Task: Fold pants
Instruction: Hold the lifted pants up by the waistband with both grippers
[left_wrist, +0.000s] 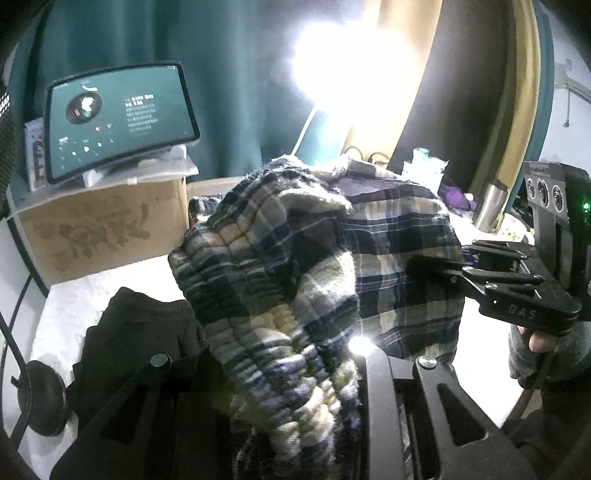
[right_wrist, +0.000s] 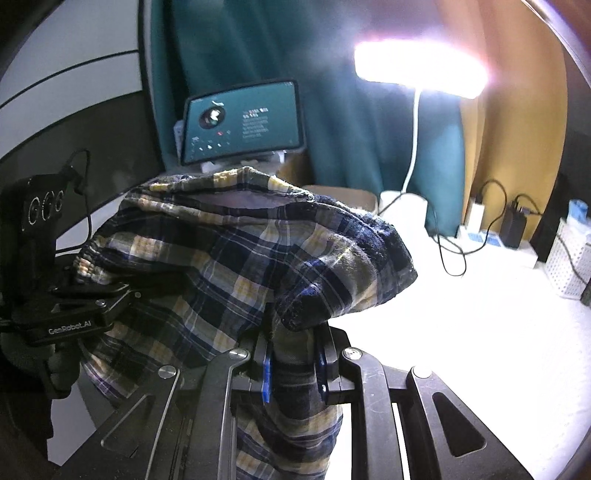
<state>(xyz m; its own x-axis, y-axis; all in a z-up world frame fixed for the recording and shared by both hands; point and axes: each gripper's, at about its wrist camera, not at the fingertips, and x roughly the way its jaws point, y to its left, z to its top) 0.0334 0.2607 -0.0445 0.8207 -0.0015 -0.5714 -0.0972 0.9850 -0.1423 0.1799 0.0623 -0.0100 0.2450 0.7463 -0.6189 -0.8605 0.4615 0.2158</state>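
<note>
Both grippers clamped on the plaid pants: left gripper at the waistband, right gripper on a bunched edge. Lower evenly onto the white table toward two o'clock, keeping tension, clear of the cable.

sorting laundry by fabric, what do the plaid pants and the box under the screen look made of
Plaid pants: soft woven cloth, probably cotton or flannel, matte; they drape and bunch, and the waistband is gathered in ridges. Box: brown corrugated cardboard by its look, dull and flat-sided, with faded print.
</note>
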